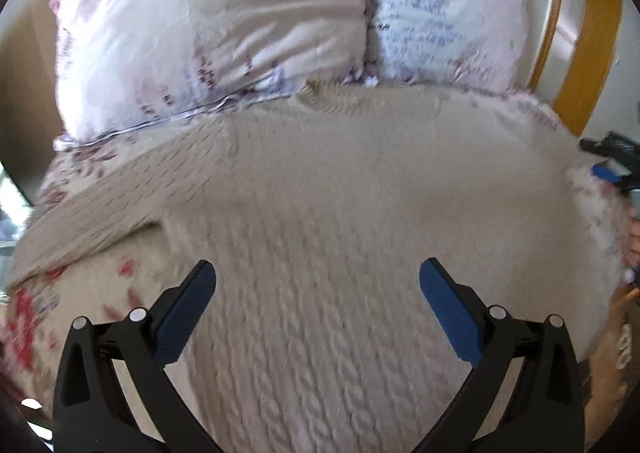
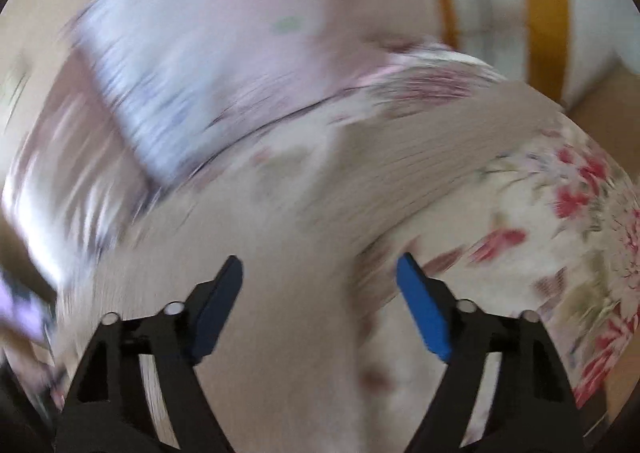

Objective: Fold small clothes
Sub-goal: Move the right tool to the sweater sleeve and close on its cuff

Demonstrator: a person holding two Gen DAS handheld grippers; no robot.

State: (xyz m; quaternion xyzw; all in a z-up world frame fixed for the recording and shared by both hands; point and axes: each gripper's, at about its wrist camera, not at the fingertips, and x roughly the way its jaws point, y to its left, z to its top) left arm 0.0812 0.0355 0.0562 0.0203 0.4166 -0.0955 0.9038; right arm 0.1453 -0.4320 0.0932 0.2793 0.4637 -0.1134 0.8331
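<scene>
A beige cable-knit sweater (image 1: 320,221) lies spread flat on a flowered bed sheet (image 1: 36,317), its collar toward the pillows and one sleeve reaching left. My left gripper (image 1: 318,277) is open and empty, hovering over the sweater's lower body. In the blurred right wrist view the sweater (image 2: 288,221) runs across the middle, with a sleeve reaching right over the sheet (image 2: 560,253). My right gripper (image 2: 320,273) is open and empty above the sweater's right edge. The right gripper also shows at the right edge of the left wrist view (image 1: 612,169).
Two pink patterned pillows (image 1: 208,37) lie along the head of the bed, behind the collar. A white and yellow wooden headboard (image 1: 592,33) stands at the back right. The bed's edge drops off at the right (image 2: 624,373).
</scene>
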